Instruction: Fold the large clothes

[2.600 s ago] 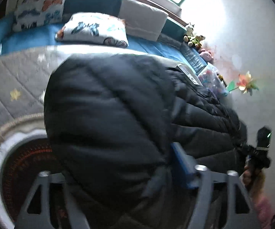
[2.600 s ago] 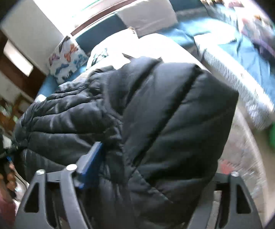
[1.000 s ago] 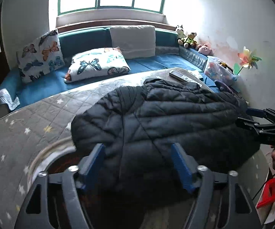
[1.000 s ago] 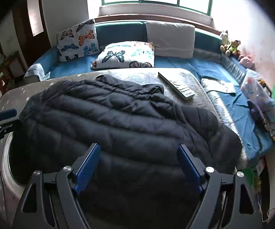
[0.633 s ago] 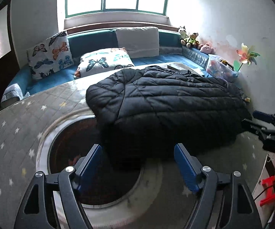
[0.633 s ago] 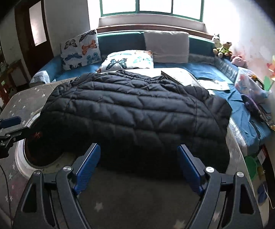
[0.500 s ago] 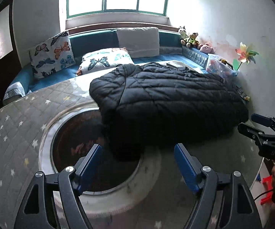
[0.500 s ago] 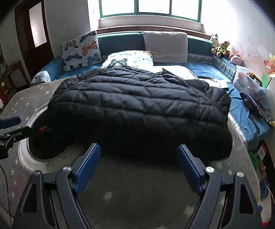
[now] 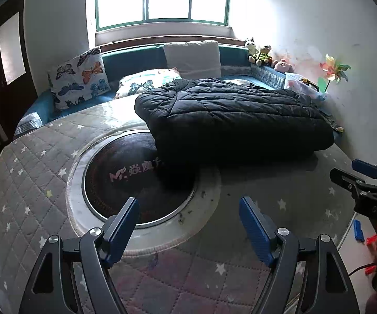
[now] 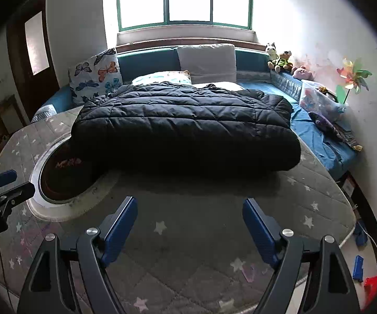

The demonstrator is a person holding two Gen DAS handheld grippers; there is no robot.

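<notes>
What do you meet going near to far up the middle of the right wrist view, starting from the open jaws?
Right gripper, jaws open → grey star-quilted cover → folded black puffer jacket → butterfly pillow lying flat → plain grey cushion → green-framed window.

- Open grey star-quilted table cover between both gripper fronts and the bulky black quilted puffer jacket.
- Jacket blocking the far half, overlapping the round dark glass inset.
- Blue cushioned bench right of it.
</notes>
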